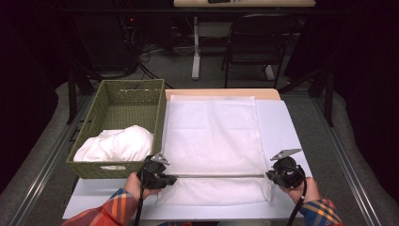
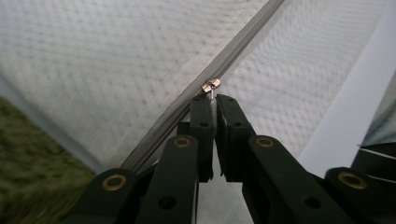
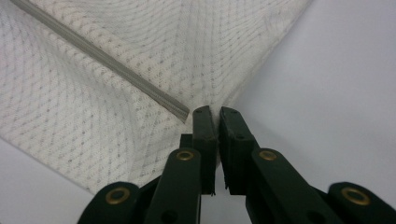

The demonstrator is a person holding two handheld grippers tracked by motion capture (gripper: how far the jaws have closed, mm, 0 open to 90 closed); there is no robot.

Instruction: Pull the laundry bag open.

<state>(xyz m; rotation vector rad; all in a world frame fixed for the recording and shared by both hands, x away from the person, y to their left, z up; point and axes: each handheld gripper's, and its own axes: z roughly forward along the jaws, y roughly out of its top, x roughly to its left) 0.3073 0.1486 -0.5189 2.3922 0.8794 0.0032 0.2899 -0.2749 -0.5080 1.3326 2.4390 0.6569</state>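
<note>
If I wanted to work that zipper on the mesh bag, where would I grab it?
By the small metal pull tab, pinched from the near side along the zipper line, as the left gripper does. The tab sticks up from the flat mesh bag; the right gripper pins the bag's corner.

A white mesh bag (image 1: 214, 141) lies flat on the table (image 1: 287, 127), the left gripper (image 1: 170, 179) and right gripper (image 1: 270, 175) at the ends of its zipper (image 1: 219, 176), beside a green basket (image 1: 117, 101) with white cloth (image 1: 117, 145).
</note>
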